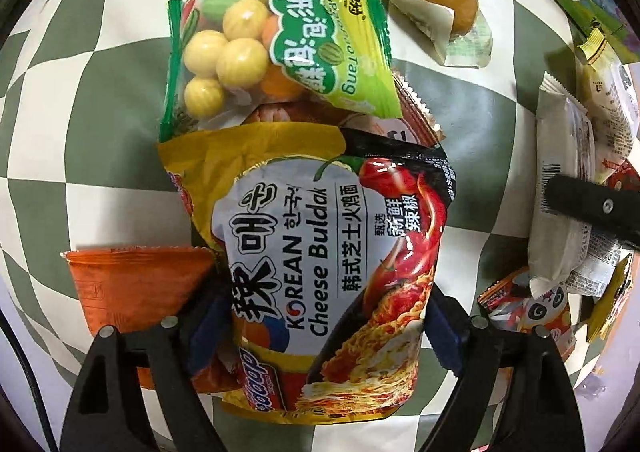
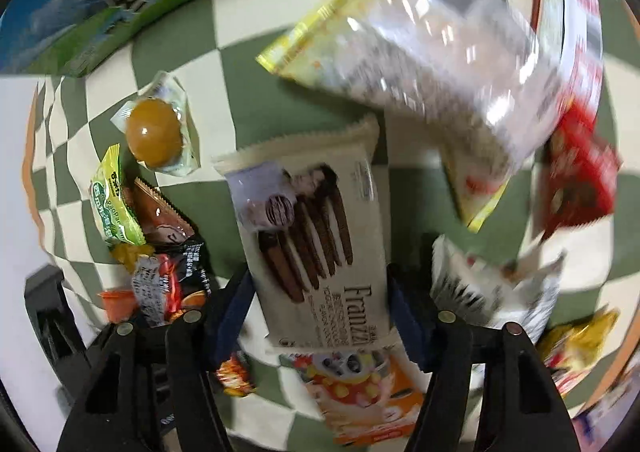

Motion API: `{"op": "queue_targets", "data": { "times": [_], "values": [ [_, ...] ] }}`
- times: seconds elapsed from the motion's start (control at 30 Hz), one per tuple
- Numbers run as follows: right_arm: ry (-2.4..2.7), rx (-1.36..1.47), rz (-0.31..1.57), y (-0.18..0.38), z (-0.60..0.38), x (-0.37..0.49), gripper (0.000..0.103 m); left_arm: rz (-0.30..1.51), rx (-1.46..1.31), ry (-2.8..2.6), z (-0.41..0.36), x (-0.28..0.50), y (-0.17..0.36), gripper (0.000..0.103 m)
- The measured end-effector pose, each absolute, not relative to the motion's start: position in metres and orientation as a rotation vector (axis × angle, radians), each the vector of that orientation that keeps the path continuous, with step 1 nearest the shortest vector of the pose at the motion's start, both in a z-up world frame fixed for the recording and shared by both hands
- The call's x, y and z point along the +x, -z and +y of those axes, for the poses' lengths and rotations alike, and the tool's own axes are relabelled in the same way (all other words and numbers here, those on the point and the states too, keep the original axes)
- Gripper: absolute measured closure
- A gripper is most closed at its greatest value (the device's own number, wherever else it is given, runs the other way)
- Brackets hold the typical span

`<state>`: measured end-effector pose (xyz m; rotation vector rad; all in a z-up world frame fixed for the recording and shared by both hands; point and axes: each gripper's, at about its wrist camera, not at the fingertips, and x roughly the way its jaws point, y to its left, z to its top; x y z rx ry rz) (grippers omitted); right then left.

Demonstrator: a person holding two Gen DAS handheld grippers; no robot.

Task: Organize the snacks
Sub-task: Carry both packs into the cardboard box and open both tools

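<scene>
While the left hand-held gripper (image 1: 316, 328) points down over the noodle packet (image 1: 320, 252), its two blue pads stand at the packet's long sides, one on either flank, and the packet's long axis runs straight away from the gripper toward the gumball bag (image 1: 276, 48) that lies against its far end. The pads look to be just touching or a hair off the wrapper; I cannot tell whether they press, so I judge this gripper open around the packet rather than clamped.

The right hand-held gripper (image 2: 320, 312) is in the same posture over the Franzzi wafer pack (image 2: 312, 240): jaws partly spread, one pad on each long edge, the pack's long axis running away from the gripper with a slight lean to the left. The pads sit close to the edges, yet the right one seems to show a sliver of gap, so a firm hold is not certain.

Both packs lie flat on the checked cloth of the desk (image 1: 100, 100), in its middle part, among other snacks. Each pack is already aligned with its own gripper, so closing across the short width is probably all the coming move needs.
</scene>
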<state>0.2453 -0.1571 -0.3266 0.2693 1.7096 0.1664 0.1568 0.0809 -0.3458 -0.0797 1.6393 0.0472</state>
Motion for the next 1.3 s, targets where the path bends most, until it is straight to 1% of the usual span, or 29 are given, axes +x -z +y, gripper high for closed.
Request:
{"op": "queue_targets", "data": {
  "times": [0.1,0.13,0.2,0.23,0.27,0.5,0.67,0.8,0.87,0.93,1.0,1.03,1.07,1.13,1.3],
  "values": [
    [-0.176,0.13,1.641,0.315,-0.143,0.25,0.03,1.625,-0.063,-0.054,0.077,0.155,0.342,0.019],
    [-0.173,0.106,1.635,0.315,-0.138,0.252,0.03,1.615,-0.058,-0.056,0.075,0.154,0.34,0.021],
    [-0.156,0.061,1.638,0.316,-0.133,0.256,0.03,1.596,-0.054,-0.061,0.075,0.15,0.336,0.021],
    [-0.153,0.053,1.646,0.318,-0.129,0.259,0.034,1.583,-0.047,-0.061,0.076,0.147,0.333,0.022],
    [-0.151,0.055,1.649,0.321,-0.128,0.258,0.041,1.573,-0.04,-0.059,0.076,0.146,0.33,0.022],
    [-0.096,0.087,1.574,0.293,-0.123,0.232,0.042,1.48,-0.008,-0.043,0.071,0.137,0.297,0.022],
    [-0.082,0.164,1.496,0.244,-0.142,0.205,0.042,1.409,-0.014,0.01,0.072,0.132,0.265,0.023],
    [-0.079,0.225,1.419,0.188,-0.168,0.199,0.042,1.355,-0.011,0.05,0.078,0.13,0.242,0.023],
    [-0.08,0.247,1.375,0.169,-0.177,0.197,0.042,1.325,-0.008,0.07,0.076,0.119,0.227,0.024],
    [-0.087,0.269,1.335,0.146,-0.184,0.188,0.042,1.293,-0.012,0.092,0.075,0.127,0.194,0.024],
    [-0.099,0.281,1.302,0.162,-0.197,0.183,0.042,1.261,-0.012,0.109,0.068,0.139,0.171,0.024],
    [-0.107,0.286,1.283,0.161,-0.197,0.187,0.042,1.237,-0.008,0.121,0.064,0.147,0.158,0.024],
    [-0.12,0.296,1.259,0.149,-0.201,0.19,0.042,1.218,-0.006,0.126,0.057,0.154,0.148,0.024],
    [-0.139,0.314,1.232,0.144,-0.202,0.2,0.042,1.178,-0.001,0.137,0.048,0.174,0.124,0.024],
    [-0.188,0.354,1.181,0.119,-0.209,0.242,0.042,1.149,-0.039,0.168,0.04,0.22,0.085,0.024]
  ]
}}
